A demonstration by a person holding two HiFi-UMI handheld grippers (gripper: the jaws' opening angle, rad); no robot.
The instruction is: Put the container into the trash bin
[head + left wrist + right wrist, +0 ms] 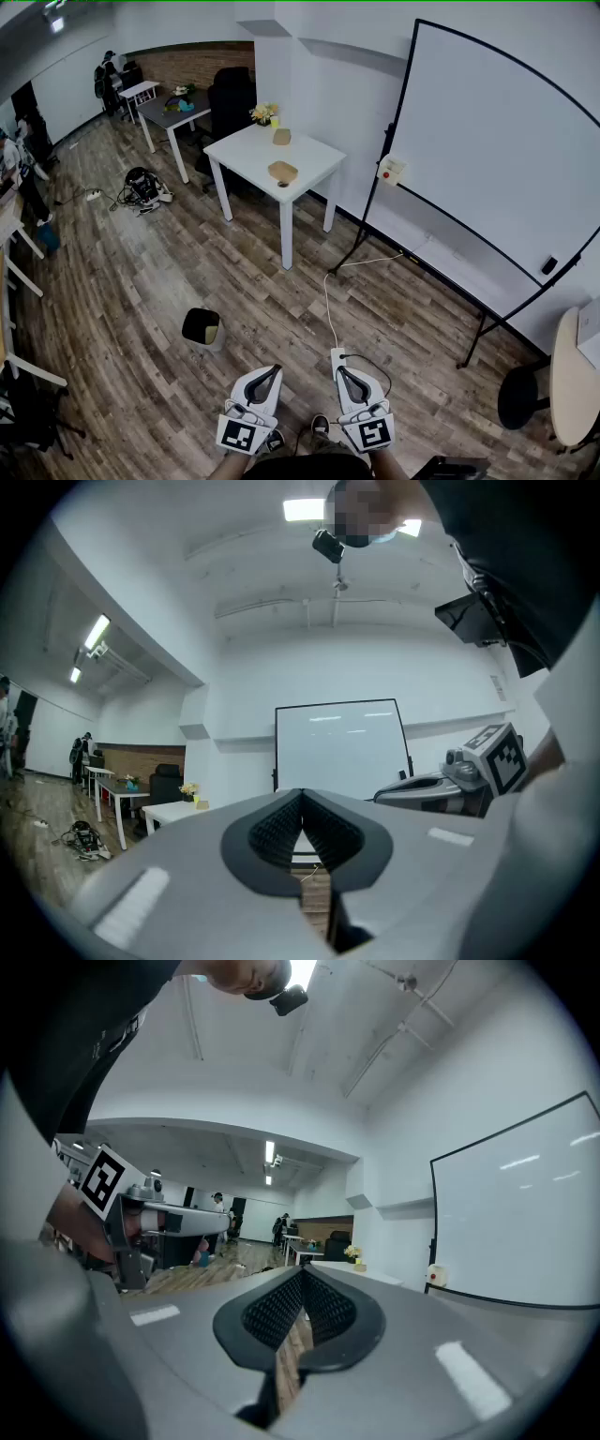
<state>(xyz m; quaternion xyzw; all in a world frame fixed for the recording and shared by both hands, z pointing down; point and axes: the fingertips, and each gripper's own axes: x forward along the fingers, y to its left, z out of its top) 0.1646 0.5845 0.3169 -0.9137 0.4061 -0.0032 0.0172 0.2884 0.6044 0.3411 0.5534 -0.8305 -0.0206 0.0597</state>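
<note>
"Where's the container [282, 172] right now?"

"On the white counter [246, 150], close to its near edge. The trash bin [208, 344] stands on the wooden floor, well apart from it."

"And the claws?"

"Low in front of the person, side by side and level. The left claw [274, 369] is pinched together with nothing in it, and the right claw [339, 371] is the same."
</note>
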